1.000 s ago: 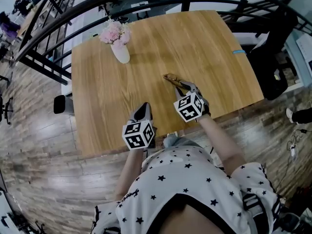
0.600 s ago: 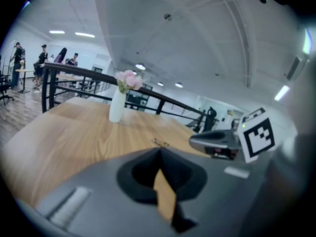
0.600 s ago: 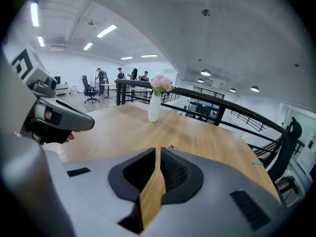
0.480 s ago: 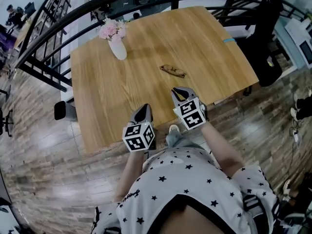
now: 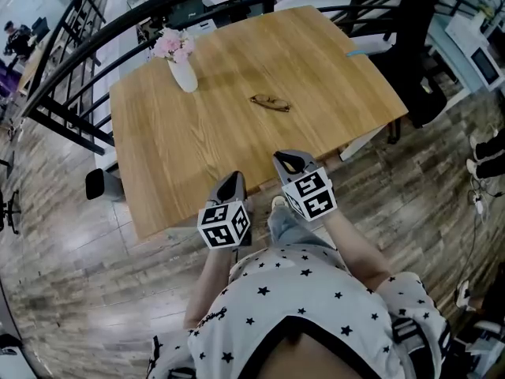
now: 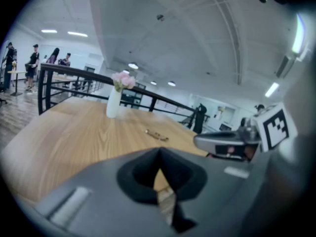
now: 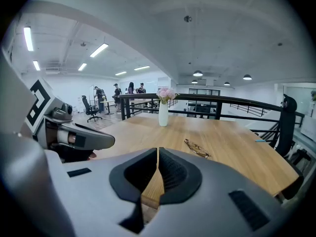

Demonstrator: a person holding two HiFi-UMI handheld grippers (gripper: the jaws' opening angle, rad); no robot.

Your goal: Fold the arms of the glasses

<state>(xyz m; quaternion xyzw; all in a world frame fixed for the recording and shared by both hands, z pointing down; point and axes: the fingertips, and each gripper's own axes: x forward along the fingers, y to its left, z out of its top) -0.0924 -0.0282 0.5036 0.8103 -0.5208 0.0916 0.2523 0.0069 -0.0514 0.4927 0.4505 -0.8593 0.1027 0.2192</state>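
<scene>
The glasses (image 5: 270,103), thin and brown-framed, lie flat on the wooden table (image 5: 197,140) near its middle, with nothing touching them. They show small in the left gripper view (image 6: 157,135) and in the right gripper view (image 7: 197,148). Both grippers hang over the table's near edge, well short of the glasses. My left gripper (image 5: 234,177) is shut and empty, its pads meeting (image 6: 159,153). My right gripper (image 5: 286,159) is also shut with nothing in it (image 7: 158,153). Each one shows beside the other: the right gripper (image 6: 224,142), the left gripper (image 7: 84,138).
A white vase with pink flowers (image 5: 181,65) stands at the table's far left corner. A small blue strip (image 5: 359,52) lies near the far right edge. A black railing (image 5: 71,61) runs behind and left of the table; a dark chair (image 5: 418,93) stands at the right.
Both grippers have drawn back toward the person. The right gripper, which was at the glasses, has left them on the table and now hangs by the near edge.
</scene>
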